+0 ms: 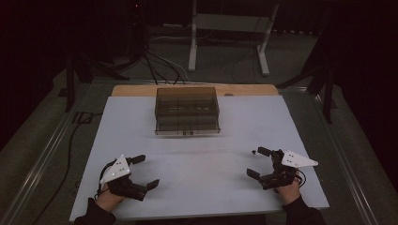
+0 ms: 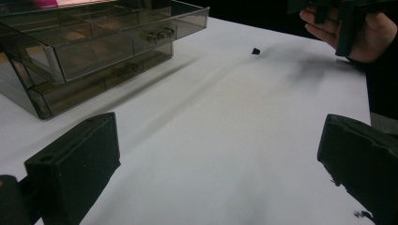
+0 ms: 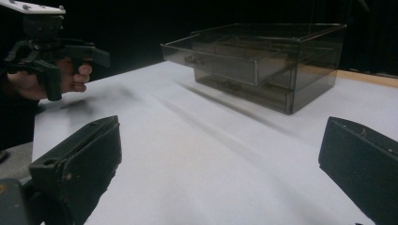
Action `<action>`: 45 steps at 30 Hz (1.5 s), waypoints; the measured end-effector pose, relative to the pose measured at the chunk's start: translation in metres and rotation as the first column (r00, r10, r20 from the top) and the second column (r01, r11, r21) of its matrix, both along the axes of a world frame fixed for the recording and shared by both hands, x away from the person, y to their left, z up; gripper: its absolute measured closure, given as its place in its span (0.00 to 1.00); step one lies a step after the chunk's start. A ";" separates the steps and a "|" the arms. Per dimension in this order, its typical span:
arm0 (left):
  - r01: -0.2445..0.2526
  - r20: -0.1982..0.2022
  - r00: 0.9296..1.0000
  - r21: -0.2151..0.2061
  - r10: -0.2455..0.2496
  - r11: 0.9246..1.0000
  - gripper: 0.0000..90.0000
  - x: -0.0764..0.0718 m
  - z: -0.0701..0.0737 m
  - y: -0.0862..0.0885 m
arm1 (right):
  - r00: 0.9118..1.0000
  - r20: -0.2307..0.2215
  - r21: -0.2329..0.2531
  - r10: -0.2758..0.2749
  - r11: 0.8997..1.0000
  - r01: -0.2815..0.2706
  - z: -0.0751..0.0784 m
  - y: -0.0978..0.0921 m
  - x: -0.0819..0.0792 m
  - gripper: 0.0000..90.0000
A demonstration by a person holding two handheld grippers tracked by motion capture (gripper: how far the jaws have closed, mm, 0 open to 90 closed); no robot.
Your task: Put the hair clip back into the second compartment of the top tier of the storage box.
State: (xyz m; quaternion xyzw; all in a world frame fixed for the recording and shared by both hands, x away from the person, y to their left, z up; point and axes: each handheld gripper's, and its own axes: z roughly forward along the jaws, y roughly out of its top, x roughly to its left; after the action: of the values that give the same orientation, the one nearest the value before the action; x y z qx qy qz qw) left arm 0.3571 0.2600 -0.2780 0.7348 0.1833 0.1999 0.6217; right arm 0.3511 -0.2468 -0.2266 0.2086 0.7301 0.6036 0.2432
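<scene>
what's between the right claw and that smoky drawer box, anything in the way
Nothing visible. Bare white table lies between the open right claw and the drawer box. A tiny black speck sits near that claw, off the path.

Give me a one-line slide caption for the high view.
Two open handheld tools, left tool and right tool, rest near the white table's front edge, facing a smoked-plastic drawer organizer with its upper drawer slightly open.

Smoky clear drawer box [image 1: 187,110], top drawer seemingly ajar
</scene>
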 end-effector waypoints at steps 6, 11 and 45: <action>0.007 -0.006 1.000 0.015 -0.007 1.000 0.01 0.000 -0.002 -0.001 | 1.000 -0.005 -0.002 -0.014 1.000 0.014 -0.001 0.000 -0.001 0.00; 0.023 -0.018 1.000 0.030 -0.022 0.999 0.01 0.001 -0.003 -0.006 | 1.000 0.002 0.001 -0.022 1.000 0.022 0.000 0.000 -0.003 0.00; 0.228 -0.011 0.974 0.083 -0.228 0.970 0.01 0.034 0.069 -0.092 | 1.000 -0.001 0.058 -0.001 0.998 0.001 0.009 0.002 -0.009 0.00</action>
State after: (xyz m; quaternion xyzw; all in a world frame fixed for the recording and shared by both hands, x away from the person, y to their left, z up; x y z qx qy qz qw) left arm 0.3907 0.1679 -0.2088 0.7764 0.0895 0.1342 0.6093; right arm 0.3421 -0.2449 -0.2178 0.2160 0.7121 0.6245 0.2369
